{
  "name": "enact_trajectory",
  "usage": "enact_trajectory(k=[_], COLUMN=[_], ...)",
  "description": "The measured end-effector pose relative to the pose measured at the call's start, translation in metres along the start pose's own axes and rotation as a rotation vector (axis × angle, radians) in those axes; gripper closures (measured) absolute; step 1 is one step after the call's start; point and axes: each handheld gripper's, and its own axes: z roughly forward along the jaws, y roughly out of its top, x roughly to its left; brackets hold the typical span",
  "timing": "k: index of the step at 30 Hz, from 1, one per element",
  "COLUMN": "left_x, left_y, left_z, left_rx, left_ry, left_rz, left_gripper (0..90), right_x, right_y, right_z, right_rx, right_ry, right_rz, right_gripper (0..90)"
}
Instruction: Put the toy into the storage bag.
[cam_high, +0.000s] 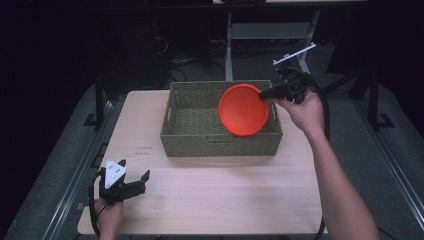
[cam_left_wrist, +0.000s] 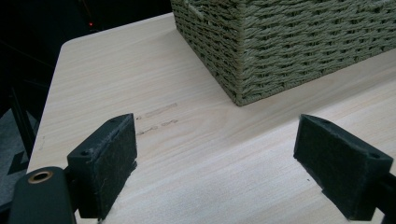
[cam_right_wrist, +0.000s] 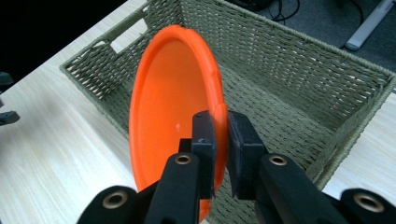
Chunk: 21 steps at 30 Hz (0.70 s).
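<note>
An orange plate (cam_high: 243, 110) (cam_right_wrist: 175, 102) is held tilted on edge over the right part of a woven green basket (cam_high: 190, 137) (cam_right_wrist: 299, 65). My right gripper (cam_high: 263, 94) (cam_right_wrist: 221, 128) is shut on the plate's rim, one pad on each side of it. My left gripper (cam_high: 137, 184) (cam_left_wrist: 215, 163) rests low near the table's front left corner, open, with bare tabletop between its pads. In the left gripper view the basket's near corner (cam_left_wrist: 280, 42) stands ahead and to the right.
The light wooden table (cam_high: 215, 200) has free room in front of the basket and to its left. Table legs, cables and a metal frame (cam_high: 270, 30) lie on the dark floor beyond the far edge.
</note>
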Motion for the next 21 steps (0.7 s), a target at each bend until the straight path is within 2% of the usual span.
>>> enact_trajectory(k=[14,21], left_x=[-0.001,0.0], left_y=[0.0,0.0], left_z=[0.0,0.0], left_rx=[-0.003,-0.003], left_ry=[-0.004,-0.005], left_rz=[0.008,-0.003], left_gripper=[12.8,12.8], right_x=[-0.009,-0.014], right_y=[0.008,0.009], right_z=[0.018,0.029], right_rx=[0.005,0.018], right_ry=[-0.045,-0.063], right_rz=[0.031,0.049], right_gripper=[82.2,82.1])
